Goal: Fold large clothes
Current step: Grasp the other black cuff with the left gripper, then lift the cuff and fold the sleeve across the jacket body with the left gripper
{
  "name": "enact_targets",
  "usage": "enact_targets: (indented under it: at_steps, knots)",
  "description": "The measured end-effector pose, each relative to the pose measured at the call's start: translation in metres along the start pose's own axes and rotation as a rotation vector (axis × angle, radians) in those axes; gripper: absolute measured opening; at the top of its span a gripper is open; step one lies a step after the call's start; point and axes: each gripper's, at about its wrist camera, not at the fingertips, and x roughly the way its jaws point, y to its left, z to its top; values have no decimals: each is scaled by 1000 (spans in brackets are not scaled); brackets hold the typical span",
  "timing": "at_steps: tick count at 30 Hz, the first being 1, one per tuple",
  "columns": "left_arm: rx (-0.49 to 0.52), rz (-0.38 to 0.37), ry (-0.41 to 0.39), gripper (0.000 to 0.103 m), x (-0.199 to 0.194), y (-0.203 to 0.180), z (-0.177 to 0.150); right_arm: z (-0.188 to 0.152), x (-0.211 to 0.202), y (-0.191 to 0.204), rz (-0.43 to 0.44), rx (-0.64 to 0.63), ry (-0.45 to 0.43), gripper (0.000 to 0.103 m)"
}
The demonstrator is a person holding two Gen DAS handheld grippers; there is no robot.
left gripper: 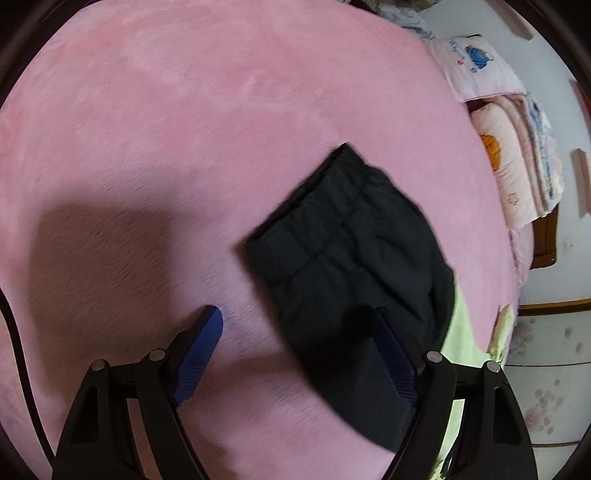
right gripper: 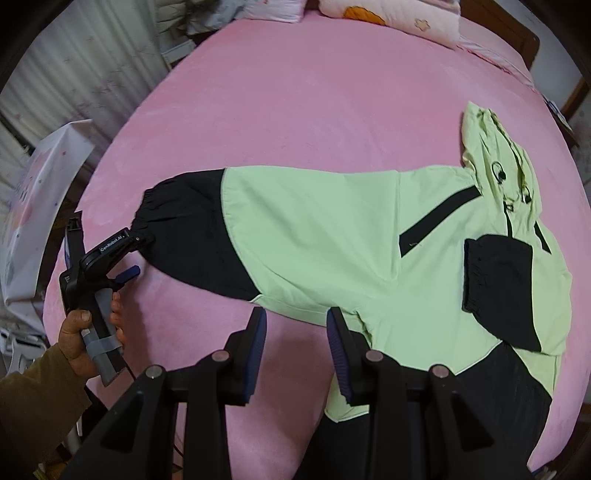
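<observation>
A light green and black hooded jacket (right gripper: 314, 236) lies flat on the pink bed (right gripper: 295, 92). One black sleeve (right gripper: 184, 229) stretches out to the left; the other sleeve (right gripper: 495, 280) is folded across the body. My left gripper (left gripper: 299, 332) hovers open at the stretched sleeve's cuff (left gripper: 343, 236), one finger over the black cloth and the other over the sheet. The right wrist view shows the left gripper (right gripper: 127, 254) beside that cuff, held by a hand (right gripper: 77, 332). My right gripper (right gripper: 297, 325) stands partly open at the jacket's lower hem, with pink sheet showing between its fingers.
Folded quilts and pillows (left gripper: 517, 166) are stacked at the head of the bed, against a wooden headboard (right gripper: 517, 33). A white covered stand (right gripper: 40, 192) sits off the bed's left side. Pink bed (left gripper: 184, 129) stretches wide beyond the cuff.
</observation>
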Motion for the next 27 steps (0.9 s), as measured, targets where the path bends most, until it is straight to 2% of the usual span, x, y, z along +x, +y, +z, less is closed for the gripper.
enact_targets:
  at_steps: [2,3,6,8,10,13,16,20,22,27]
  knots:
    - [14,-36,5,59,4,-6,1,1,5,-1,-6,9,15,34]
    - [29,-55,16,55,8,-11,3,1,7,-2,-6,13,20,34]
    - [37,-48,24,48,18,-16,7,2,12,-2,2,29,30,34]
    - [18,-54,23,23,20,-14,9,2,14,0,6,29,36,34]
    - [-13,-88,33,10,20,-13,9,0,15,2,4,23,38,34]
    - [30,-83,8,6,8,-29,7,-5,15,0,5,27,44,34]
    - [95,-126,-22,5,-16,-57,6,-9,16,-9,11,54,58,34]
    - [219,-211,-63,5,-52,-111,-5,-16,15,-25,26,109,58,34]
    - [283,-276,-82,5,-72,-147,-15,-19,12,-37,29,137,54,34]
    - [440,-410,-118,5,-111,-240,-56,-33,-5,-79,21,193,11,34]
